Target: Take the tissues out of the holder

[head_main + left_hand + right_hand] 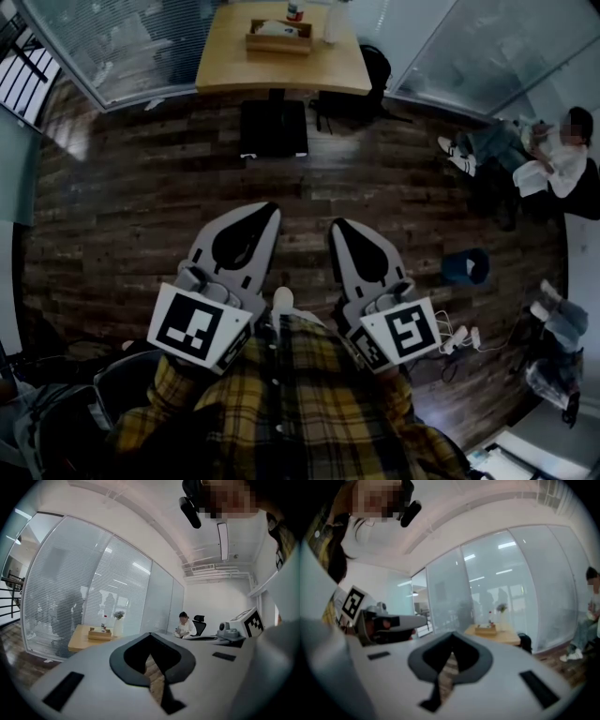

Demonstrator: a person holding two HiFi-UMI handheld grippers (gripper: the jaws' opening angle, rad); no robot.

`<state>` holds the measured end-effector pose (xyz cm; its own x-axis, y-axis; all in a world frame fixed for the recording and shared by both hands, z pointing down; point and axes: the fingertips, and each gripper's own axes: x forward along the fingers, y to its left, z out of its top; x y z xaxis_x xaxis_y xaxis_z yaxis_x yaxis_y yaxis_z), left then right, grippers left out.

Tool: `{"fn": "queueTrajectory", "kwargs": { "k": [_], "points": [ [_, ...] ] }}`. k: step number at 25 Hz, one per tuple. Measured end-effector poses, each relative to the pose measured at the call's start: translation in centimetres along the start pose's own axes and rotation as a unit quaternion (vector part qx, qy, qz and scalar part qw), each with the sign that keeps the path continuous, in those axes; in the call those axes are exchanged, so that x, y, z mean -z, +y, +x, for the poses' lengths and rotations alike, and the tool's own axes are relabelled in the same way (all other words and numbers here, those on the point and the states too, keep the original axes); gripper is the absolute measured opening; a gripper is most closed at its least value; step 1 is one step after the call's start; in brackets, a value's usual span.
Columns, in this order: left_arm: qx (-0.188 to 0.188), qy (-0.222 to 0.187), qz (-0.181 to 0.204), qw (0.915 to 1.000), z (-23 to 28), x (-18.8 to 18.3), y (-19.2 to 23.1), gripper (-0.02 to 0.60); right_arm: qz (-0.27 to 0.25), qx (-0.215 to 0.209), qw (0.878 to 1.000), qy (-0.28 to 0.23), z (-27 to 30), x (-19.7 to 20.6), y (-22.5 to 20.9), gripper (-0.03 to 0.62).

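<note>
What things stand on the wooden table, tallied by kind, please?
Tissue holder: 1
Bottle: 1
Vase: 1
Total: 3

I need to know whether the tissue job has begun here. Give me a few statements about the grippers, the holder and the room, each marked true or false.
1. The tissue holder stands on the wooden table. True.
2. The left gripper holds a tissue. False: its jaws are together with nothing between them.
3. Both grippers are over the dark floor, well short of the table. True; the right gripper is also shut and empty.
4. Nobody else is in the room. False: a seated person is at the right of the head view.
</note>
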<state>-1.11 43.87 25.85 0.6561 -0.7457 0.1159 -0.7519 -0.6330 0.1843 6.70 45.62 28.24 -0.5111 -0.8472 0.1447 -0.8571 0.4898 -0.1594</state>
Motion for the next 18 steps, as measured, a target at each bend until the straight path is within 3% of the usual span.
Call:
{"fn": "queueTrajectory", "kwargs": {
  "k": [8,18],
  "points": [
    [-0.014,-0.006,0.010,0.9998,0.3,0.0,-2.0,0.006,0.006,-0.012,1.000,-0.006,-1.7,0.1,-1.4,0.012],
    [-0.038,-0.008,-0.004,0.9992,0.3,0.2,-0.3,0.006,0.012,-0.031,0.999,0.008,0.2,0.7,-1.3,0.012]
  ]
}}
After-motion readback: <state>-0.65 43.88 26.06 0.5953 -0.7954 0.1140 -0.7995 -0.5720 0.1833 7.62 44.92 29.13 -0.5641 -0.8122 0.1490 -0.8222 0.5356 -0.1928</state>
